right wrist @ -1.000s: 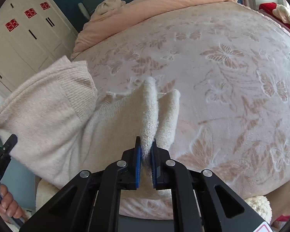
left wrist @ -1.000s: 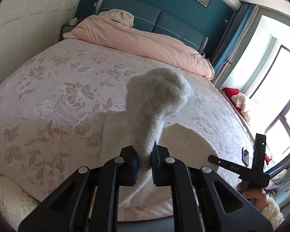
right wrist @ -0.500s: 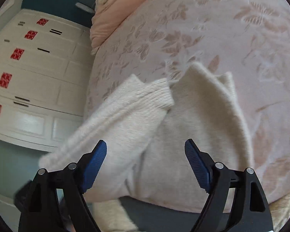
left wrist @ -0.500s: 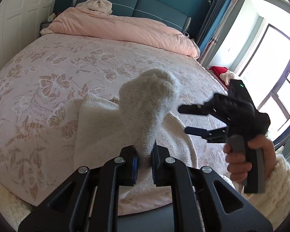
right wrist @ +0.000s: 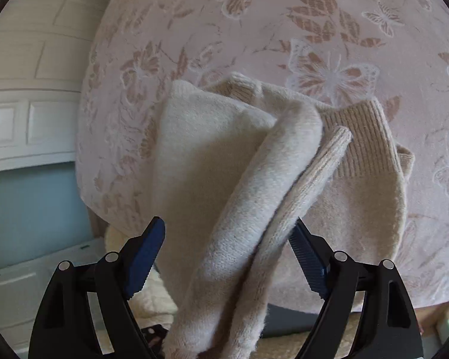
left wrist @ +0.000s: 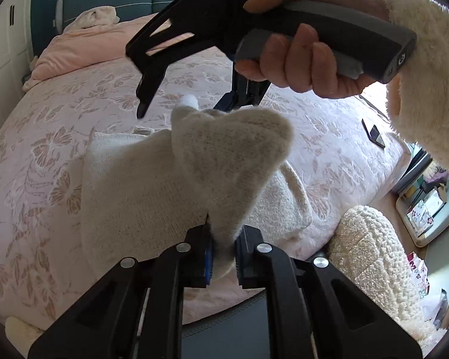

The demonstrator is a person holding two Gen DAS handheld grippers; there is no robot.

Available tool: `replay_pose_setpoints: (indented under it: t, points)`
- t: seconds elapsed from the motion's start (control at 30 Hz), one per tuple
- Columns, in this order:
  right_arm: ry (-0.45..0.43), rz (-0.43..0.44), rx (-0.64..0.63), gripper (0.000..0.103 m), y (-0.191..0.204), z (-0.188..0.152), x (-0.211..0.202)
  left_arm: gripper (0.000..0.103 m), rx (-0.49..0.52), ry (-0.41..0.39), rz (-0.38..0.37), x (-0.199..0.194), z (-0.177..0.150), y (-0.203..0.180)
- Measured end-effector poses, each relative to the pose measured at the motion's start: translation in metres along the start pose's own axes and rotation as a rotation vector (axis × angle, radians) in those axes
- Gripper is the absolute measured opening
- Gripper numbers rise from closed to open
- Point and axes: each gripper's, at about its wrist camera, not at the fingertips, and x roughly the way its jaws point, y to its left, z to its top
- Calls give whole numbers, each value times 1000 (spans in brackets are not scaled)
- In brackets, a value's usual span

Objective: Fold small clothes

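On the butterfly-print bed cover (right wrist: 329,30), my right gripper (right wrist: 227,257) has just released the cream knit sweater (right wrist: 212,155); jaws spread. My left gripper (left wrist: 224,255) pinches 1 sweater fold, ready for folding over.

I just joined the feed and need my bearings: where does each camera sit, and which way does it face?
Left wrist: on the left gripper, looking across the pink butterfly-print bedspread towards the teal headboard; its jaws pinch the cream knitted garment; the right hand, fluffy sleeve and right gripper cross above.
Right wrist: on the right gripper, looking steeply down at the bed edge; its open jaws straddle the garment.
Shared: garment and bedspread.
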Motion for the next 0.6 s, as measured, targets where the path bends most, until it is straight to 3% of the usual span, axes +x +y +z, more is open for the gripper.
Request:
replay_pose_setpoints:
  t: [0.03, 0.07, 0.1, 0.13, 0.2, 0.3, 0.37, 0.43, 0.47, 0.5, 0.57, 0.6]
  points:
    - [11, -37, -10, 67, -3, -6, 11, 10, -3, 9, -1, 4, 0, 1]
    - [16, -71, -8, 36, -5, -10, 20, 10, -9, 15, 0, 6, -1, 3]
    - [1, -70, -4, 22, -7, -11, 25, 10, -15, 23, 4, 7, -3, 4]
    - [-48, -44, -18, 19, -4, -14, 19, 10, -24, 29, 8, 6, -3, 7]
    - [-183, 36, -105, 17, 19, -18, -20, 10, -59, 1, 12, -7, 0, 16]
    - [-424, 211, -247, 16, 50, -34, -94, 13, -101, -106, 17, -42, 19, 25]
    - [-536, 222, -260, 16, 42, -46, -120, 17, -94, -174, -14, -60, 33, 22]
    - [-586, 151, -192, 17, 15, -44, -111, 37, -75, -188, -16, -64, 41, 16]
    - [-592, 66, -169, 18, -4, -42, -93, 56, -79, -193, -4, -63, 39, 16]
    - [-570, -30, -148, 20, -23, -39, -67, 65, -95, -190, 9, -61, 37, 17]
    - [-398, -236, -24, 22, -72, -35, -6, 65, -162, -142, -9, -53, 29, 28]
    - [-376, -258, 35, 22, -90, -46, 7, 65, -201, -109, -16, -49, 25, 36]
